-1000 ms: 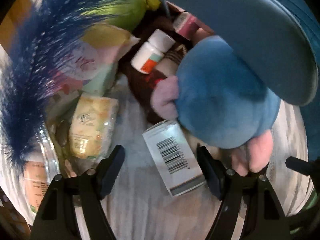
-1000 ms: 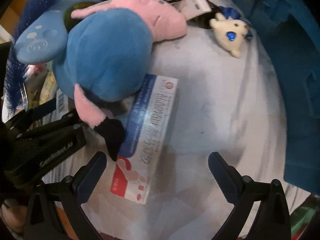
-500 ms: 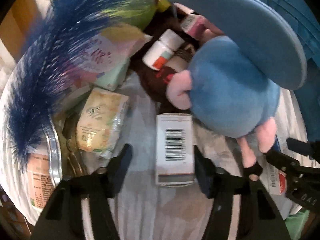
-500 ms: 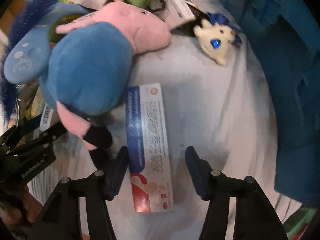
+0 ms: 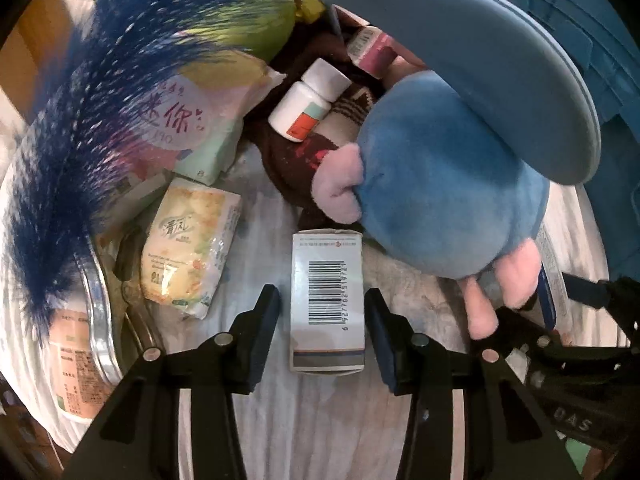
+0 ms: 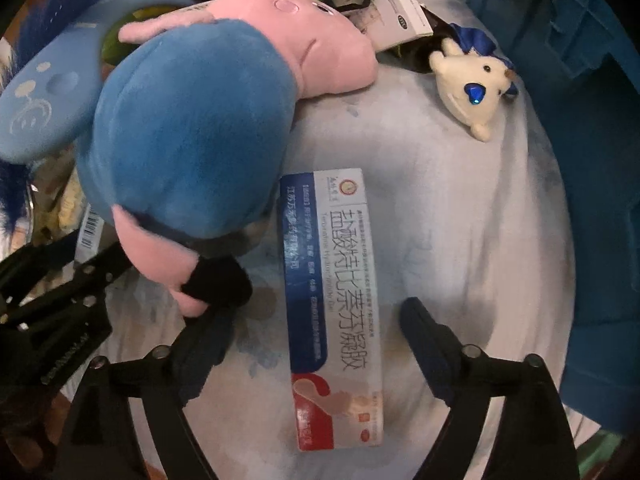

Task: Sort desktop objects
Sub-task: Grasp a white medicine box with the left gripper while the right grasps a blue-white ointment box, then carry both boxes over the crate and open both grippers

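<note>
1. Left wrist view showed my left gripper (image 5: 320,312) pointing steeply down over the barcoded box (image 5: 327,300), which lay flat on the pale cloth (image 5: 320,420) right between the two fingers.
2. Its long axis ran away from me, in line with the fingers, so the narrow width was what the jaws spanned.
3. Those jaws had just been closing, with the box between them. The right pad looked to be at the box's edge and a sliver of cloth showed at the left pad, so I judged the grip not yet made.
4. The blue and pink plush toy (image 5: 436,184) crowded the box's far right corner, its pink leg hanging just beside the right finger.
5. Right wrist view had my right gripper (image 6: 312,320) over the long ointment carton (image 6: 332,308), also flat on the cloth and lying lengthwise between the fingers.
6. Its jaws had just been opening again and stood clear of the carton on both sides, the wider gap on the right.
7. The plush's black foot (image 6: 216,280) sat just beside the left finger there; I judged it could snag on closing.
8. Each hand had its own box in reach; the blue crate (image 6: 592,160) lay to the right.
</note>
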Available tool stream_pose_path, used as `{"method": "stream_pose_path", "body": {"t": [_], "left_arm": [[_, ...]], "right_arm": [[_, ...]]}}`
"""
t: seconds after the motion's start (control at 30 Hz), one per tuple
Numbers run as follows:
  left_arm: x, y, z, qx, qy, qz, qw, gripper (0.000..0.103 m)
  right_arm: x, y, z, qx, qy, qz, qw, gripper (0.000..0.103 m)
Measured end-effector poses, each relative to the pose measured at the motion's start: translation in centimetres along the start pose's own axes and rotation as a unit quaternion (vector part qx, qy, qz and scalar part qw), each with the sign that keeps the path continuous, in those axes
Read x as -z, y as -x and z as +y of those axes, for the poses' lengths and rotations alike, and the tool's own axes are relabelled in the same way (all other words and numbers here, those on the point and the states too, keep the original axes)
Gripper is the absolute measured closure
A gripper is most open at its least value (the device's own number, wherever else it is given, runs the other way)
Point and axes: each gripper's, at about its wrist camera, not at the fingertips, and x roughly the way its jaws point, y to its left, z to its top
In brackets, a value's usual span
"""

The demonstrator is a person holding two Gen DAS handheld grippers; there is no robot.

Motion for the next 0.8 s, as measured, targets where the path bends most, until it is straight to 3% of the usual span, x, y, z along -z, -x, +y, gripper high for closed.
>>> {"method": "stream_pose_path", "body": {"t": [0.03, 0.07, 0.37, 0.57, 0.67, 0.8], "left_arm": [[0.2, 0.1, -0.1, -0.003, 0.001, -0.003, 1.0, 0.064], [0.4, 0.2, -0.1, -0.001, 0.001, -0.006, 1.0, 0.073], [2.1, 3.4, -0.8, 0.002, -0.006, -0.025, 0.9997, 0.073], [3.0, 7.3, -1.9, 0.013, -0.015, -0.063, 0.9978, 0.073], [1.8, 7.5, -1.0, 0.015, -0.02, -0.081, 0.9964, 0.073], [1.9, 10.6, -1.5, 0.016, -0.033, -0.113, 0.9929, 0.073]], "right_arm": [[0.0, 0.4, 0.1, 0.001, 0.002, -0.003, 1.0, 0.051], [0.1, 0.8, 0.1, 0.001, 0.005, -0.003, 1.0, 0.063], [0.9, 4.2, 0.5, 0.006, 0.02, -0.023, 1.0, 0.064], [1.5, 8.0, 0.9, -0.002, 0.016, -0.048, 0.999, 0.064], [2.3, 9.7, 1.7, -0.01, 0.015, -0.062, 0.998, 0.064], [4.7, 11.9, 3.3, -0.005, 0.022, -0.099, 0.995, 0.064]]}}
